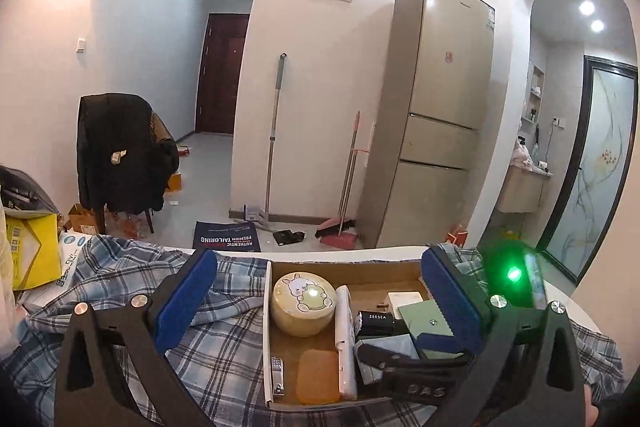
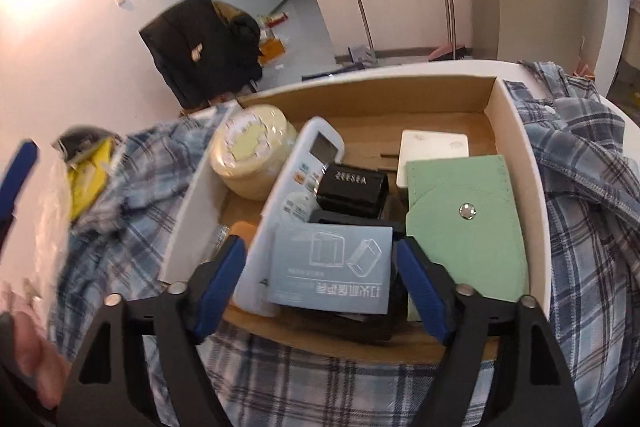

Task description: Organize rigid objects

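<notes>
Clearly, "ZEESEA" black box (image 1: pixel 375 321) (mid-tray)

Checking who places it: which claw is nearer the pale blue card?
Right. The right claw straddles the pale blue card, open. The left claw hangs wide above the box.

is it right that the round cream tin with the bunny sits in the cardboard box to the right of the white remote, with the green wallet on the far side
Not quite. The round cream tin sits to the left of the white remote, not the right. It is inside the cardboard box, and the green wallet does lie on the far right side. The left wrist view shows this order plainly.
</notes>
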The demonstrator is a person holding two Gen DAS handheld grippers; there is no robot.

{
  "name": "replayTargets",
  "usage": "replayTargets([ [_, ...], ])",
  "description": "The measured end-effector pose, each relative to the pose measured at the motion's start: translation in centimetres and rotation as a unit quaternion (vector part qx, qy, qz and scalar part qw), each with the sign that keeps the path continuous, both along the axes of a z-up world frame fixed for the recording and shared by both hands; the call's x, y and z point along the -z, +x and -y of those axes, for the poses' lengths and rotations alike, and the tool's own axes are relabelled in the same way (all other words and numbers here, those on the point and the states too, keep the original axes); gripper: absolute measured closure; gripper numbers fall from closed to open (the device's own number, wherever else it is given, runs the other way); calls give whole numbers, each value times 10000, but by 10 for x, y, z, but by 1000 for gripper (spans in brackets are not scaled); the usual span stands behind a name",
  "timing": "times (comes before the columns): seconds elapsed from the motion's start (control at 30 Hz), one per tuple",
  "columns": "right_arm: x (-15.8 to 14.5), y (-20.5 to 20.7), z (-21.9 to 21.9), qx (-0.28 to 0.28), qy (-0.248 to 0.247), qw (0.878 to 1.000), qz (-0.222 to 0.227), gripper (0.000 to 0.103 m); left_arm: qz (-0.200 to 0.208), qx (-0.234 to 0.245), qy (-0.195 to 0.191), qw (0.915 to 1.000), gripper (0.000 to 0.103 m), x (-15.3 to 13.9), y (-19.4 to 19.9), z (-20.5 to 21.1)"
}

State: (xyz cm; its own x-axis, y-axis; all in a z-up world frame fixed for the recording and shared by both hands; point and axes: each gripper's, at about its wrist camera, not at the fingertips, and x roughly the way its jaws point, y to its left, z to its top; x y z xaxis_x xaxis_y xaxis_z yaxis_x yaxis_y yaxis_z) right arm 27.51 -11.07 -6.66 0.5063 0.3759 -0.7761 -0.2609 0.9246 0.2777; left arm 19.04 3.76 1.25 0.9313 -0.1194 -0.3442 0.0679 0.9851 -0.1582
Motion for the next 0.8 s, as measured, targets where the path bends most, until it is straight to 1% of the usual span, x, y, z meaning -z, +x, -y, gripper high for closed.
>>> replayTargets([
  [0.07,-10,-3,4,102,18,9998,191,21,2,-38,-42,10000,0,-3,-2,-1],
  [0.13,-22,-5,8,178,-37,9991,392,20,89,-41,-143,9998,0,-10,-7,-1],
  [0.17,-28,-5,10,224,-75,9986,475,20,143,-27,-123,9998,0,-13,-10,0],
  [0.23,-38,-8,17,319,-114,9975,626,20,318,-11,48,9995,0,-24,-19,6],
  [0.3,-51,-15,26,382,-159,9958,816,20,462,69,53,9989,0,-35,-29,11],
  [0.43,-75,-35,46,362,-435,9914,1181,19,597,301,-211,9975,0,-55,-49,15],
  [0.53,-93,-60,66,440,-397,9864,1530,17,789,236,-109,9965,0,-66,-69,22],
  [0.57,-98,-70,72,450,-351,9844,1664,12,870,244,-36,9959,0,-70,-78,26],
  [0.63,-110,-92,83,401,-118,9782,2033,10,916,355,54,9951,0,-74,-92,33],
  [0.67,-115,-105,88,360,17,9733,2269,6,870,469,36,9951,0,-75,-95,35],
  [0.7,-120,-117,94,348,100,9675,2502,3,735,743,-53,9945,0,-75,-101,39],
  [0.73,-125,-128,98,373,150,9607,2746,2,685,852,-97,9940,0,-75,-104,40],
  [0.8,-134,-151,105,477,180,9445,3247,0,759,835,-48,9936,0,-75,-117,45],
])
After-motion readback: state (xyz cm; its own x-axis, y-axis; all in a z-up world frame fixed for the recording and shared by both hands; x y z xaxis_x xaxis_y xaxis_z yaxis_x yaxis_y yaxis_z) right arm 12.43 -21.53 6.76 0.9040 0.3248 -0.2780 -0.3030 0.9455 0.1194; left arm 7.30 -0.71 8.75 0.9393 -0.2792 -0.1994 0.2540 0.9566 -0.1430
